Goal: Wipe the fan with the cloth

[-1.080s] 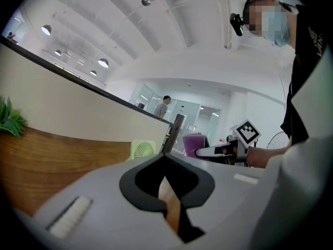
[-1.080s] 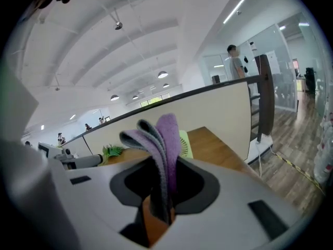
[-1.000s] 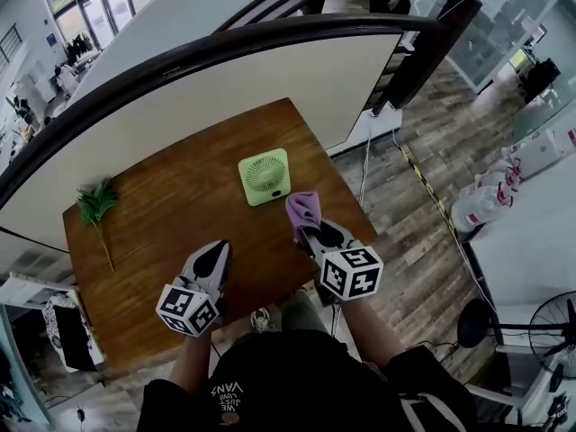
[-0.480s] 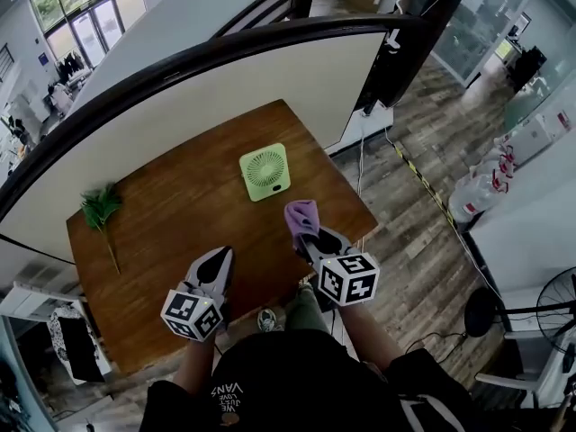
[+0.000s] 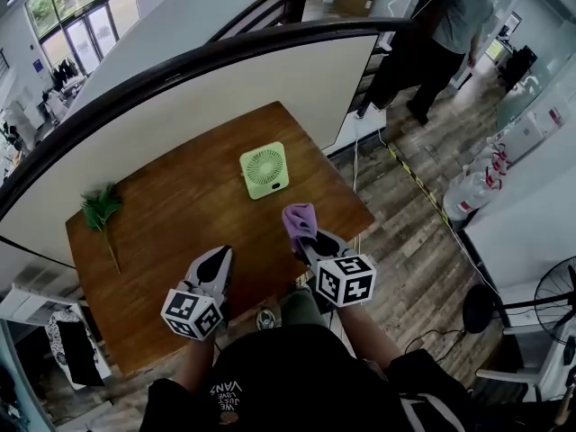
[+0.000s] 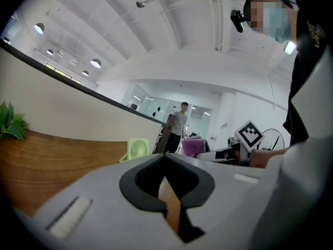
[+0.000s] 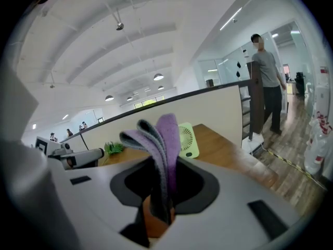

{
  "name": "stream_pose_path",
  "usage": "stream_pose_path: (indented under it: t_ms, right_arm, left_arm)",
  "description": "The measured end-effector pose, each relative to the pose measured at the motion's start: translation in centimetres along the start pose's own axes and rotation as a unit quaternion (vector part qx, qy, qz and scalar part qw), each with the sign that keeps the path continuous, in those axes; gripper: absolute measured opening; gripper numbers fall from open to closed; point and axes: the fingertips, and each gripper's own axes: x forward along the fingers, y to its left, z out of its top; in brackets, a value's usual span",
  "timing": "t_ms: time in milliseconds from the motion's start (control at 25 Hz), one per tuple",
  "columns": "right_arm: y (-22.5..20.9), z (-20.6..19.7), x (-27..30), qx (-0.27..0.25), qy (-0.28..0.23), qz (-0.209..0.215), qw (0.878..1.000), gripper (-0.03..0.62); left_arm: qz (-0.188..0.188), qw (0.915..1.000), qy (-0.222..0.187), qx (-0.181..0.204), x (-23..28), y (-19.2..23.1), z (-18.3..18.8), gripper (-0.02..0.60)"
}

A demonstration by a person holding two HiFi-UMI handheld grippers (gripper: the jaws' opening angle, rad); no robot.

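The pale green square fan (image 5: 265, 170) stands upright on the wooden table (image 5: 171, 214), toward its far right part. My right gripper (image 5: 305, 234) is shut on a folded purple cloth (image 5: 300, 218), held above the table's near right part, short of the fan. In the right gripper view the cloth (image 7: 162, 137) sticks up between the jaws, with the fan (image 7: 188, 140) just behind it. My left gripper (image 5: 218, 259) is shut and holds nothing; it hovers over the near edge, left of the right one. In the left gripper view the fan (image 6: 138, 150) shows far ahead.
A green leafy sprig (image 5: 98, 209) lies at the table's left side. A white partition with a dark rail (image 5: 225, 52) runs behind the table. A person (image 5: 445, 34) walks on the wooden floor at the back right. White containers (image 5: 472, 196) stand by the right-hand counter.
My right gripper has drawn back a little from the fan with the cloth. A person has walked into view at the back right. The left gripper has barely shifted.
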Motion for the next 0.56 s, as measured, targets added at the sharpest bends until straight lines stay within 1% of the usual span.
stream_pose_path:
  t_ms: [560]
  right_arm:
    - [0.59,-0.41,-0.45,-0.002,0.001,0.000,1.000,0.107]
  left_arm:
    - [-0.004,1.0000,-0.001,-0.005,-0.52,-0.37,-0.48,0.011]
